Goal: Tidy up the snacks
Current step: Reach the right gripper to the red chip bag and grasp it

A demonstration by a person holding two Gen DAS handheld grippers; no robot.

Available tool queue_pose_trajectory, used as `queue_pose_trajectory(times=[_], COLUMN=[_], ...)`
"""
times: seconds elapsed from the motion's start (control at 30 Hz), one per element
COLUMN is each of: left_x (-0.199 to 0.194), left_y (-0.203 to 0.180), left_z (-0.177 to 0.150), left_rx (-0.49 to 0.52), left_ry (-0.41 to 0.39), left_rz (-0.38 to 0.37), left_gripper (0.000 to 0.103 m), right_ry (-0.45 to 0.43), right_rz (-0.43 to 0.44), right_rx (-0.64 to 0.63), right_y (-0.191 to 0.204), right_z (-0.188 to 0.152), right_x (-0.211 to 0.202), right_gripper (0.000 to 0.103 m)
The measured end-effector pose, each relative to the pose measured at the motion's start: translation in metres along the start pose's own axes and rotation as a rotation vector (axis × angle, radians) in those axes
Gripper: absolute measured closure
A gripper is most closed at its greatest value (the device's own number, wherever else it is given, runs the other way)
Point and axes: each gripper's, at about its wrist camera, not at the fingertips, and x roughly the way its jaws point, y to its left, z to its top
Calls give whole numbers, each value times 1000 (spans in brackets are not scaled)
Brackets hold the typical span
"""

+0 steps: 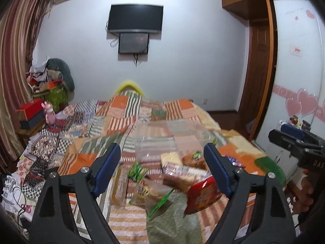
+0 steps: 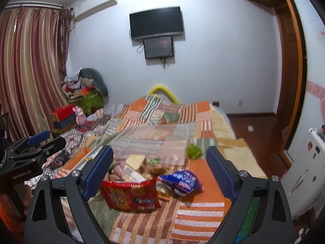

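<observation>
A pile of snack packets lies on the patchwork bedspread (image 2: 195, 209). It holds a red biscuit bag (image 2: 131, 195), also in the left wrist view (image 1: 203, 195), a blue bag (image 2: 182, 182), a green packet (image 1: 138, 171), a clear bag with a green edge (image 1: 150, 195) and pale wafer packs (image 2: 135, 160). Behind the pile stands a clear plastic box (image 2: 150, 144), seen in the left wrist view too (image 1: 168, 138). My left gripper (image 1: 162, 172) is open and empty above the pile. My right gripper (image 2: 159, 174) is open and empty above the red bag.
A small green cup (image 2: 194, 150) lies right of the box. A bedside stand with a red box (image 1: 30, 109) and a pink toy (image 1: 49, 113) is at the left. Curtains (image 2: 30, 71) hang left; a wardrobe (image 1: 296, 65) and white cabinet (image 2: 304, 172) stand right.
</observation>
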Motion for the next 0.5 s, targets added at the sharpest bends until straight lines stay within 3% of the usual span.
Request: queue_pose_trajectory(times=[0.2,0.33,0.5], left_x=[27,40,56], left_y=[18,28,35], left_z=[-26,-41,-56], left_rx=[-8,-13,-24], left_ry=[117,182,248], left_rz=[6,7,-18], left_gripper=[20,20,20], right_ry=[110,182,257], right_rz=[39,42,60], right_rx=[1,8,-23], right_y=[6,12,24], right_z=[-17,-27,-38], right_x=[23,42,61], right_gripper=[12,0,0])
